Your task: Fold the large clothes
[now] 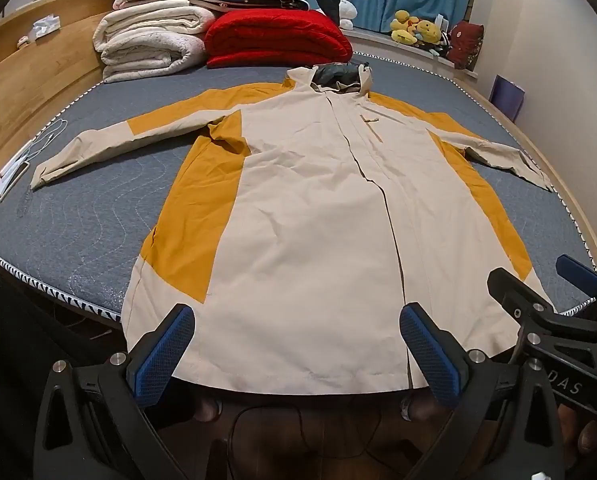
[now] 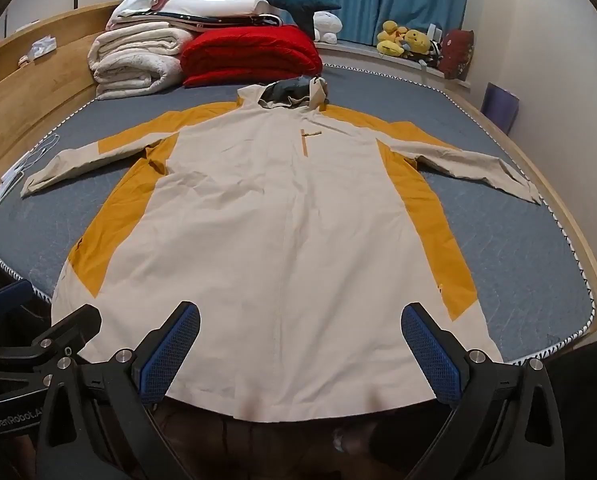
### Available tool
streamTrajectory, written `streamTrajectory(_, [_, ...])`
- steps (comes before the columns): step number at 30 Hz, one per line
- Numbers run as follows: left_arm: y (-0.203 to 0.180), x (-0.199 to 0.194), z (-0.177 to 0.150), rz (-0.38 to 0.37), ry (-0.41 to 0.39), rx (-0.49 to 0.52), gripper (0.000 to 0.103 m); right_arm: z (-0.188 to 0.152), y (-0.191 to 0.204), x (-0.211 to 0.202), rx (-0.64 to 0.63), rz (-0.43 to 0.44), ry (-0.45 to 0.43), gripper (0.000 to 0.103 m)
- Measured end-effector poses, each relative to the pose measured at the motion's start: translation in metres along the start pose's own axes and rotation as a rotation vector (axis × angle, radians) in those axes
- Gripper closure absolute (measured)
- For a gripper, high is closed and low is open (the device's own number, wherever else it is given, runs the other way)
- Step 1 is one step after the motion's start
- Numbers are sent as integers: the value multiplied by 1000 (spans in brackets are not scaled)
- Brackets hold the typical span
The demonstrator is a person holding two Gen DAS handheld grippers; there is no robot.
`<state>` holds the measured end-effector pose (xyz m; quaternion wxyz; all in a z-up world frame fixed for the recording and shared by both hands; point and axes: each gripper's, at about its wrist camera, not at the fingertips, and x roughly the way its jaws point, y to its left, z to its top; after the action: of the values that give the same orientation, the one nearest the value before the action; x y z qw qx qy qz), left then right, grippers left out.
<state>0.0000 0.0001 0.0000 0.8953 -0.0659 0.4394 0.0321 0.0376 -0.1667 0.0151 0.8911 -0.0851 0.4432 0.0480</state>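
Jacket (image 1: 318, 208) lies face up and spread flat on the bed (image 1: 86, 216), hood (image 1: 334, 76) away from the person, both sleeves (image 1: 110, 140) thrown out wide; hem hangs just over the near edge. Front closed, cloth lightly creased.

Left gripper (image 1: 298, 344) hovers above the hem, jaws spread wide, nothing between them. Right gripper (image 2: 300, 344) the same, beside it.

Risks, as judged from here:
- Fabric looks smooth and stiff; a shallow pinch could slip, or catch only the top layer so front and back part.
- Overhanging hem may slide off the bed if tugged.
- Left sleeve cuff lies near a cable (image 1: 42, 142) at the bed's edge; a sweeping fold could drag it.
- Stacked blankets (image 1: 150, 40) sit just beyond the hood, leaving little room there.
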Motion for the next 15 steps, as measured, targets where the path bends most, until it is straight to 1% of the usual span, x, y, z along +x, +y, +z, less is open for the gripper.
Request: streamTrajectory(15, [-1,0,0,1,0,0,1,0,0,0,0,-1,-1,3])
